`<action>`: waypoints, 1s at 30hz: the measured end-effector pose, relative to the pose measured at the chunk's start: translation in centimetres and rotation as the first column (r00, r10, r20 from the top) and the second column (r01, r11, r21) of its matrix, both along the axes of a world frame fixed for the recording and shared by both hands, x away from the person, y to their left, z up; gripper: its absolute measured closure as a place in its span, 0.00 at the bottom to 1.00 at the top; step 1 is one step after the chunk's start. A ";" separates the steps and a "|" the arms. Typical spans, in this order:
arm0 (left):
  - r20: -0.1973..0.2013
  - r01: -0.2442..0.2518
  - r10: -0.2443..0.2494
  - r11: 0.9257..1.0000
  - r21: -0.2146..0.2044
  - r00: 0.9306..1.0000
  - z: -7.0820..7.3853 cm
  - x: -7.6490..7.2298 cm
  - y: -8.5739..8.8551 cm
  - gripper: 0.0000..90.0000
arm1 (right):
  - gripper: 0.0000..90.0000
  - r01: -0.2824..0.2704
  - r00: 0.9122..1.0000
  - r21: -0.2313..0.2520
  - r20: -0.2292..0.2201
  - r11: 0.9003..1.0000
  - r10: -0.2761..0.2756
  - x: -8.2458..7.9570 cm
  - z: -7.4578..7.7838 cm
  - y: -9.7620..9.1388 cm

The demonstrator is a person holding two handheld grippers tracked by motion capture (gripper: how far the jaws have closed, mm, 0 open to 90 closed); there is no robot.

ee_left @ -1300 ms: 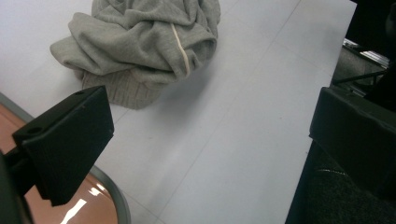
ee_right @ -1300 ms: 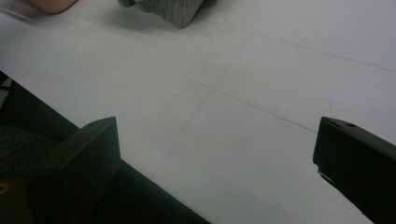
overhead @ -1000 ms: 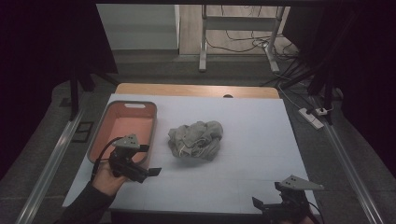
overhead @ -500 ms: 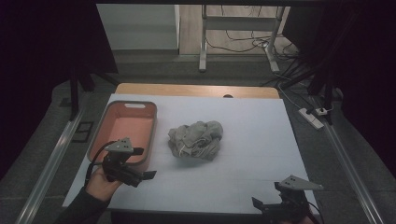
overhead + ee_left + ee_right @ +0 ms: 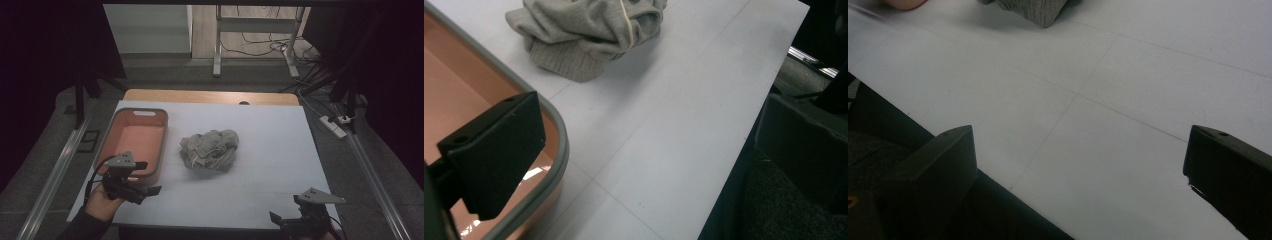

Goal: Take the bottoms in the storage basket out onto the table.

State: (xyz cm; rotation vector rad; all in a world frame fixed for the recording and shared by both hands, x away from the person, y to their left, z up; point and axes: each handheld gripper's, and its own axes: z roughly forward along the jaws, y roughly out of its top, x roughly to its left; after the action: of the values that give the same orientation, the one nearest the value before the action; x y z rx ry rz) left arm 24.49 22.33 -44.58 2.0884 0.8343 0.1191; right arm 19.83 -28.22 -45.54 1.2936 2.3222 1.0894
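One container stands on the white table [image 5: 270,150]: an orange-pink tub [image 5: 134,141] with a grey rim, and as far as its floor can be seen there is nothing in it. The left gripper [image 5: 142,177] hangs at the tub's near right corner. In the left gripper view one black jaw lies over the tub [image 5: 555,150] rim, with the salmon floor behind it; the other jaw is cut off at the frame edge. In the high view its two jaws are seen apart, so it is released and grasps nothing.

A crumpled grey garment [image 5: 210,150] lies ahead and to the right of the left gripper, apart from it and just beside the right wall of the tub, not touching it. It is a bunched heap, a little wider than deep, and its long axis goes roughly across the table; which end is which I cannot tell. In the left gripper view the garment [image 5: 589,30] shows a ribbed hem toward the camera and a pale cord along one fold.

The right gripper [image 5: 295,216] is at the near right edge of the table, well apart from the garment [image 5: 1040,10], which lies ahead and to its left. Its jaws stand wide apart over the bare table [image 5: 1128,75], holding nothing.
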 end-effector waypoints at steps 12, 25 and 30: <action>-0.002 -0.042 0.042 0.999 -0.021 0.999 -0.3 -1.3 1.6 0.00 | 0.01 -0.002 1.000 -0.006 0.000 1.000 0.002 0.0 0.0 0.1; -0.003 -0.093 0.093 0.995 -0.028 0.996 -0.8 -2.8 3.2 0.00 | 0.01 -0.002 1.000 -0.006 0.000 1.000 0.002 0.0 0.0 0.1; -0.005 -0.116 0.116 0.993 -0.033 0.993 -1.0 -3.4 4.0 0.00 | 0.01 -0.003 1.000 -0.008 -0.001 1.000 0.003 0.0 0.0 0.1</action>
State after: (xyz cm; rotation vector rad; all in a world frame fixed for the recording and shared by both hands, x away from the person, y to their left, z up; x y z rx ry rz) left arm 21.12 26.32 -45.54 2.0093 0.9531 0.1638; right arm 19.82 -28.14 -45.55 1.2884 2.3274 1.0800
